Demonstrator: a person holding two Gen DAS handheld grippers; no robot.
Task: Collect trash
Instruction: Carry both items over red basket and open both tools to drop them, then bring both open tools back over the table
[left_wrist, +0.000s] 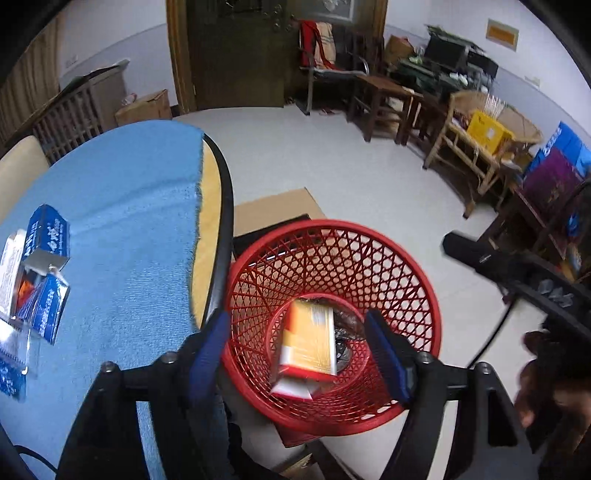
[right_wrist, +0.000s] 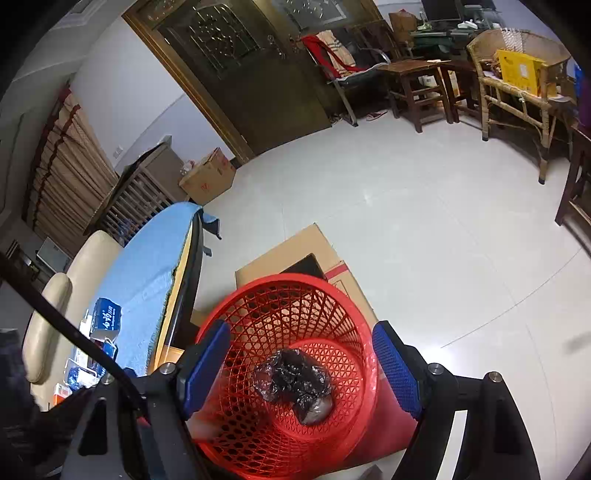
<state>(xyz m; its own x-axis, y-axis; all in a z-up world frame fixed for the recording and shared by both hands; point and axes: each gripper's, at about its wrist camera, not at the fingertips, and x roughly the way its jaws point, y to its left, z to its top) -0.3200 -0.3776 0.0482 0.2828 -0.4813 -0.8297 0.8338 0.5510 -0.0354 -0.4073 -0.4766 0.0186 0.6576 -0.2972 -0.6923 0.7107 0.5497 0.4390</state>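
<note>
A red mesh trash basket stands on the floor beside the round table. In the left wrist view an orange and white box lies inside it, blurred, over a crumpled dark wrapper. My left gripper is open and empty above the basket. In the right wrist view the basket holds only the crumpled dark plastic wrapper. My right gripper is open and empty above the basket's mouth. Blue cartons and other packets lie on the table's blue cloth.
Flat cardboard lies on the floor under and behind the basket. The table's black rim runs close to the basket's left side. Chairs, stools and boxes line the far wall. A cream chair stands behind the table.
</note>
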